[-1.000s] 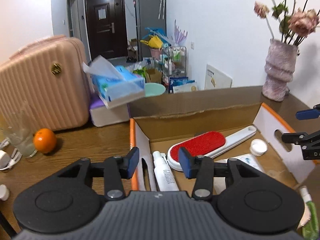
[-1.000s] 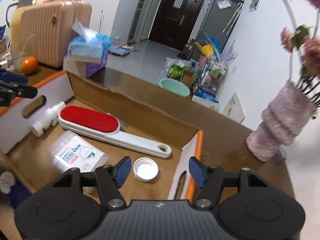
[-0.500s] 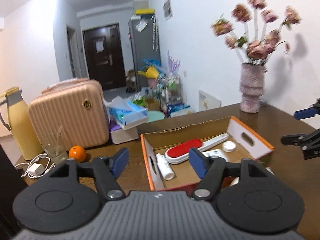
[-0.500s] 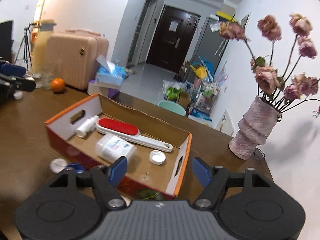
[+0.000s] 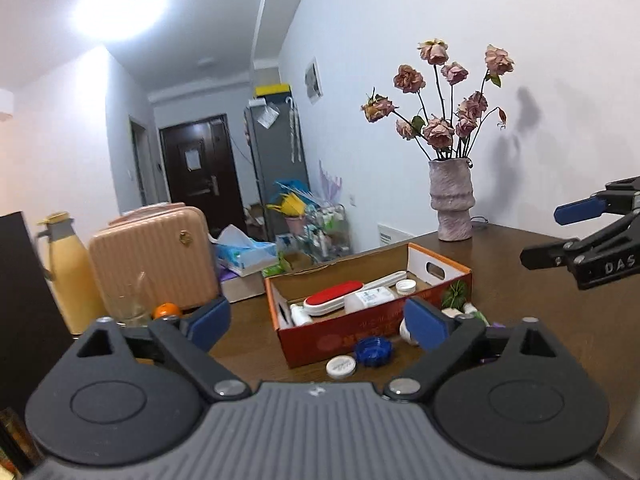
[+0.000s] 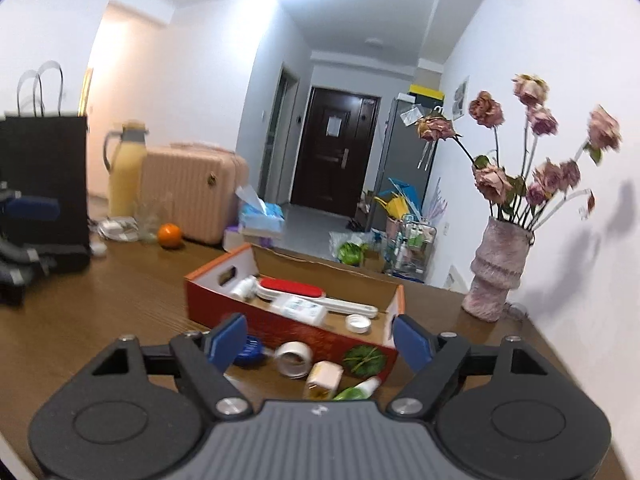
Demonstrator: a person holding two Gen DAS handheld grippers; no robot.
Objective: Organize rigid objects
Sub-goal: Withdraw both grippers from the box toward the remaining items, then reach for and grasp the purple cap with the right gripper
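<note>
Both tools hang back from the work with nothing between their pads, jaws spreading wider at this moment: the left gripper (image 5: 318, 324) and the right gripper (image 6: 320, 338) grasp nothing.

Nearest, just ahead of and below the right gripper, loose pieces lie on the brown wooden table (image 6: 120, 300) against the near wall of the box: a ridged round blue lid (image 6: 248, 350) under its left pad, a white roll of tape (image 6: 294, 358) at centre, a small cream square bottle (image 6: 324, 376) and a green-and-white tube (image 6: 358, 388) pointing up to the right. From the left gripper, the blue lid and a flat white round cap (image 5: 341, 367) sit straight ahead, so that hand seems the closer one for those two.

Beyond them stands the orange-red open cardboard box (image 5: 352, 336), its long axis running across both tools, holding a red-faced white lint brush (image 6: 296, 290) lying lengthwise
</note>
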